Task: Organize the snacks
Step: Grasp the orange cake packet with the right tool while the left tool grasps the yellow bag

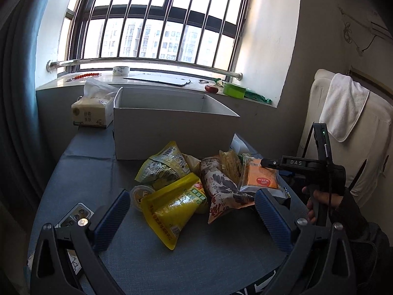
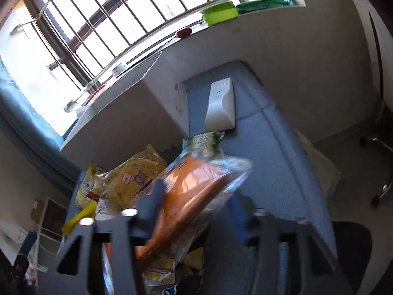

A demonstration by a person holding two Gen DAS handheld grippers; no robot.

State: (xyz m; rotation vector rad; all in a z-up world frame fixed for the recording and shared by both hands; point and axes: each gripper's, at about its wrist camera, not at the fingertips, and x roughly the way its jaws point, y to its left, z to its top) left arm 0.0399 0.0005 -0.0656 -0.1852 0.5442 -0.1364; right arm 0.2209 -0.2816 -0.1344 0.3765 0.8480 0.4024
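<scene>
1. Left of the open white cardboard box (image 1: 172,127), at the near edge of the blue-grey table (image 1: 81,172): a flat grey phone (image 1: 73,216). Easily knocked off by a sideways sweep.
2. In front of the box: left gripper (image 1: 194,218), fingers spread wide, holding nothing, poised over the snack pile. Could snag the glossy yellow stand-up pouch (image 1: 172,206) if lowered carelessly.
3. In front of the box, further right: a crinkly white printed bag (image 1: 221,186) leaning on its neighbours. Likely to slide once a neighbour is pulled out.
4. In front of the box's right corner: the flat orange snack in clear plastic wrap (image 1: 262,174), lying on the pile.
5. Right gripper (image 2: 196,194): fingers narrowed around that orange snack; cannot tell through the blur whether the pads bite. Slippery wrap, so risk of a slip or a drop short of the box; risk of crushing if squeezed hard.
</scene>
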